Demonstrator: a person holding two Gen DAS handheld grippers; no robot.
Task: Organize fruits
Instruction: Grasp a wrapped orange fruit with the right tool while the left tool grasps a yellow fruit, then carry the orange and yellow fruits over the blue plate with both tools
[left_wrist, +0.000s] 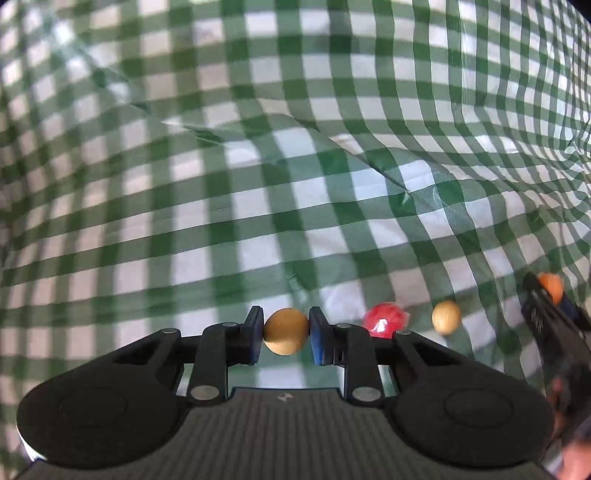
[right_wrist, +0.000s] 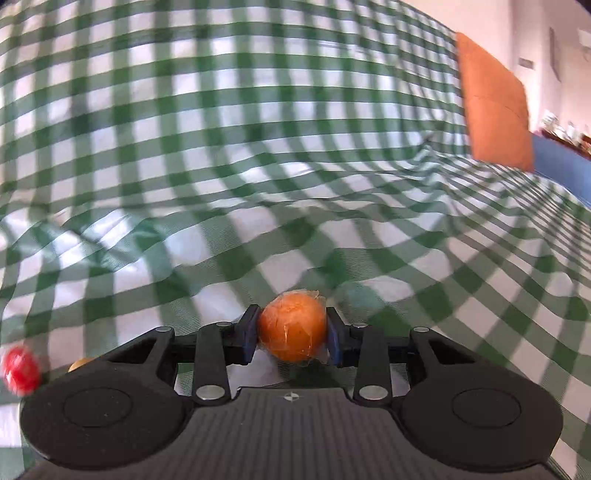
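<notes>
Left gripper (left_wrist: 286, 336) clamping tan fruit (left_wrist: 286, 336), right gripper (right_wrist: 292, 332) clamping orange (right_wrist: 292, 331)

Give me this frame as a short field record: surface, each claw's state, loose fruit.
surface: green-and-white checked cloth, rumpled
left claw: shut on a round tan-yellow fruit
right claw: shut on a round orange fruit in clear plastic wrap
loose fruit: shiny round red fruit and a small round tan fruit, lying apart on the cloth between the two claws
background: orange cushion at the right wrist view's far right
</notes>
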